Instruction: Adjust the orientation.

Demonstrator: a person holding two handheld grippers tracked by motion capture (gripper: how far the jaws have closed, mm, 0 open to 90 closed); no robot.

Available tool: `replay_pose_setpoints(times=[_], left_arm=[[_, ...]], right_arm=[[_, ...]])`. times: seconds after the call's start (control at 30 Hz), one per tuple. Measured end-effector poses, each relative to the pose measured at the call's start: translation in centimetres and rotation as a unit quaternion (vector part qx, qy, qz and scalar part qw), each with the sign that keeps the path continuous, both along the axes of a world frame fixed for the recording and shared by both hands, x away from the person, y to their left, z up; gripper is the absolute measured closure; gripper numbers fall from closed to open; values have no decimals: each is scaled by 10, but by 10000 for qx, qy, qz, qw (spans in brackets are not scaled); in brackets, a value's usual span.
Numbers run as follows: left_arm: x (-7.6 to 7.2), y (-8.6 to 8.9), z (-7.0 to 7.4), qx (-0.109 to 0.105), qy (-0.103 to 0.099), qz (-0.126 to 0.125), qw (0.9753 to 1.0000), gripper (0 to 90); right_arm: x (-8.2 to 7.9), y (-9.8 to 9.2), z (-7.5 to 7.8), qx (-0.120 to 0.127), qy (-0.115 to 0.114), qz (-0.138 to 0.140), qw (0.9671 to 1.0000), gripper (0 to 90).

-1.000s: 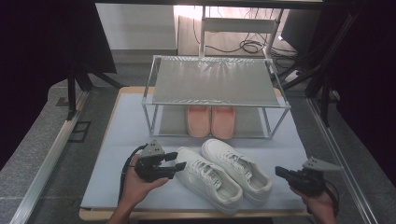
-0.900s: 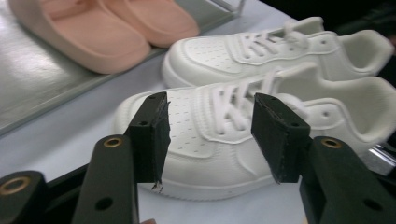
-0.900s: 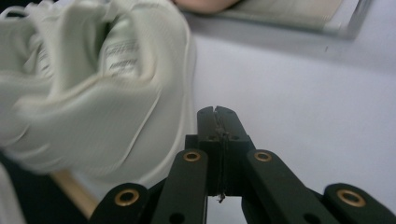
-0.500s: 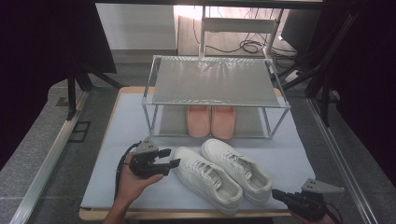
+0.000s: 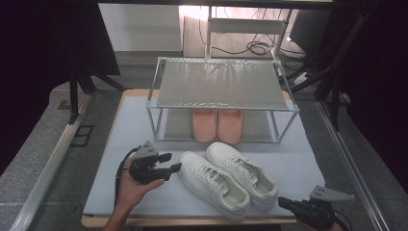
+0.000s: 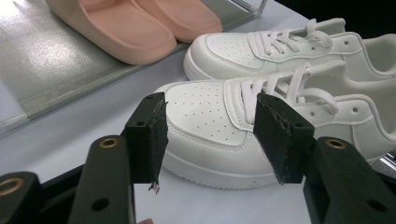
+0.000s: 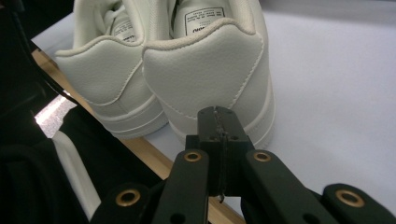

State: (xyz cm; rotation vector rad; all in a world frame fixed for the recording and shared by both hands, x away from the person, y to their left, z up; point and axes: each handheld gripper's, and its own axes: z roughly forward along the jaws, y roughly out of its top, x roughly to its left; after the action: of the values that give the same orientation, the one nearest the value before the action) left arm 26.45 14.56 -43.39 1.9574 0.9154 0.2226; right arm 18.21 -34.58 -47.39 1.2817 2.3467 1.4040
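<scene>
I note the tabletop, covered by a pale blue-grey mat. At its far side stands a metal-framed shoe rack with a grey top shelf; on its lower shelf a pair of pink slippers sits side by side, toes toward me.

In front of the rack, on the mat, lies a pair of white lace-up sneakers, touching along their sides, toes pointing toward the left and the rack, heels toward the near right edge. The near sneaker lies closest to me; the far sneaker lies beside it on the rack side.

My left gripper is held in the hand just left of the near sneaker's toe. In the left gripper view its jaws stand wide apart and empty, the toe cap of the near sneaker framed between them, not touching.

My right gripper sits low at the near right edge of the tabletop, close behind the heels. In the right gripper view its jaws are pressed together on nothing, the tip close to the heel of the far sneaker; I cannot tell whether it touches.
</scene>
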Motion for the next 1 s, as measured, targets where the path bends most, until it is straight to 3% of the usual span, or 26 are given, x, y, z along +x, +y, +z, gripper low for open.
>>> replay_pose_setpoints(times=[0.23, 0.47, 0.67, 1.0], left_arm=[[1, 0, 0, 2, 5, 6, 10000, 452], [1, 0, -1, 14, 30, -6, 10000, 452], [2, 0, -2, 20, 49, -21, 10000, 453], [2, 0, -3, 23, 61, -21, 10000, 452]], right_arm=[[7, 0, 0, -15, -6, -91, 10000, 900], [15, 9, 0, -19, 30, 90, 10000, 900], [22, 14, 1, -70, 0, 68, 10000, 900], [23, 11, -1, 19, 15, 83, 10000, 885]])
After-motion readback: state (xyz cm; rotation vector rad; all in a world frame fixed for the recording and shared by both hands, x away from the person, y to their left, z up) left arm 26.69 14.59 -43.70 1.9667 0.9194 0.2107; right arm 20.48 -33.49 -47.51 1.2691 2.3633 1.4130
